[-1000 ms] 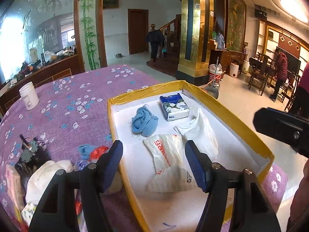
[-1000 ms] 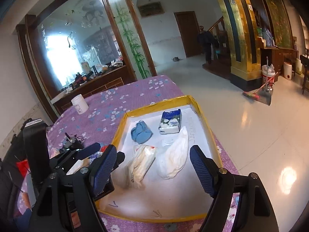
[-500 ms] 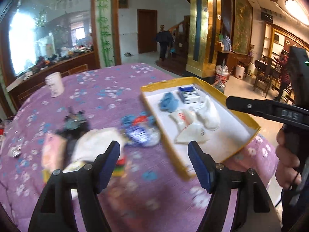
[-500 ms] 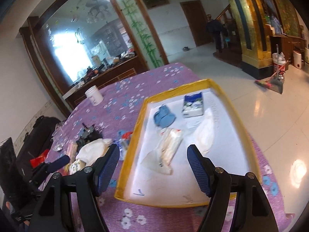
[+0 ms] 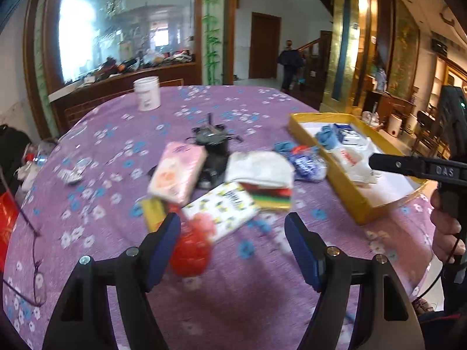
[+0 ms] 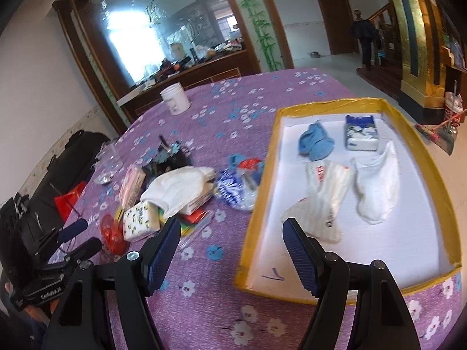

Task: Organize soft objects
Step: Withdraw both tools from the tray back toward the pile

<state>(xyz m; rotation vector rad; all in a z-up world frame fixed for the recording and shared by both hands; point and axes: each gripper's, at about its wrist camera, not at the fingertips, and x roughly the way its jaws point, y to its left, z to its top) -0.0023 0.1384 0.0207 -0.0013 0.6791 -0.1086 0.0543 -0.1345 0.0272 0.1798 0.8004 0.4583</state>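
Both claws empty, jaws apart. Left claw [image 5: 232,248]: jaws have just been opening, nothing between the pads. Right claw [image 6: 230,252]: jaws wide, nothing between them; it hangs over the worktop [image 6: 262,96] at the near left corner of the yellow tray [image 6: 420,151].

Tray contents, right wrist view: blue knit item [image 6: 315,143], tissue pack [image 6: 360,132], printed white bag [image 6: 324,195], white cloth [image 6: 376,180]. These look already sorted.

Unsorted pile sits on the purple cloth just left of the tray: pink tissue pack [image 5: 176,172], folded white cloth [image 5: 259,167] on a striped item [image 5: 271,197], patterned tissue pack [image 5: 224,208], red crinkled bag [image 5: 189,248], blue-and-white wrapped bundle [image 5: 306,164] nearest the tray wall.

Key relation: the pile lies straight ahead of the left claw, with the red bag and patterned pack just beyond its fingertips. The patterned pack's long axis runs diagonally, near-left to far-right, so it crosses the jaw line at an angle. From the right claw the same pile lies forward and to the left. Judgement: left hand is the nearer one for the next pick; some roll of the wrist is probably needed to square the pads on the pack's short sides.

Frame blurred; small dark object behind the pile not identifiable.
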